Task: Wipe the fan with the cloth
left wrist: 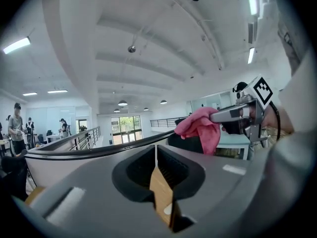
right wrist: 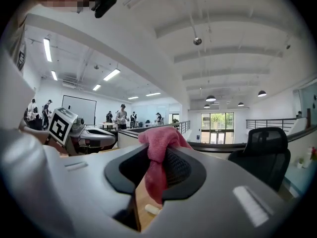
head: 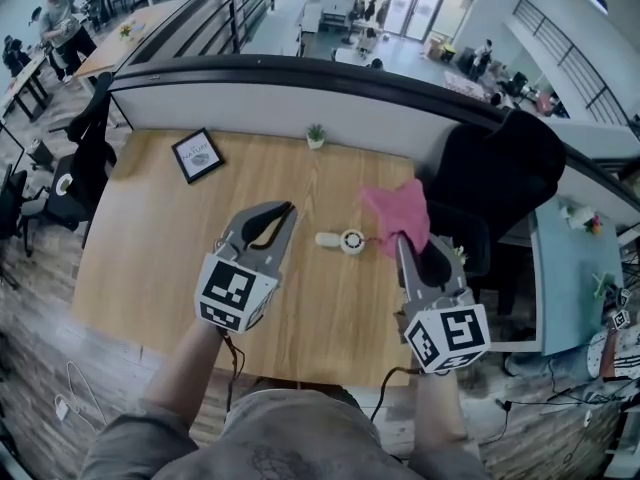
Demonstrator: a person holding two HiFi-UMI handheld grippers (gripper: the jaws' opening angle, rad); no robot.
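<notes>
A small white fan (head: 345, 240) lies on the wooden table (head: 140, 268), between the two raised grippers. My right gripper (head: 400, 240) is shut on a pink cloth (head: 398, 211), which bunches above its tips and hangs down between the jaws in the right gripper view (right wrist: 157, 167). My left gripper (head: 287, 211) is held up at the fan's left, its jaws shut with nothing between them (left wrist: 156, 150). Both grippers point almost level, well above the tabletop. In the left gripper view the right gripper (left wrist: 214, 117) and the cloth (left wrist: 200, 128) show at the right.
A framed picture (head: 198, 155) and a small potted plant (head: 316, 136) stand near the table's far edge. A black office chair (head: 500, 178) draped with dark clothing sits at the right. A curved partition (head: 300, 88) runs behind the table.
</notes>
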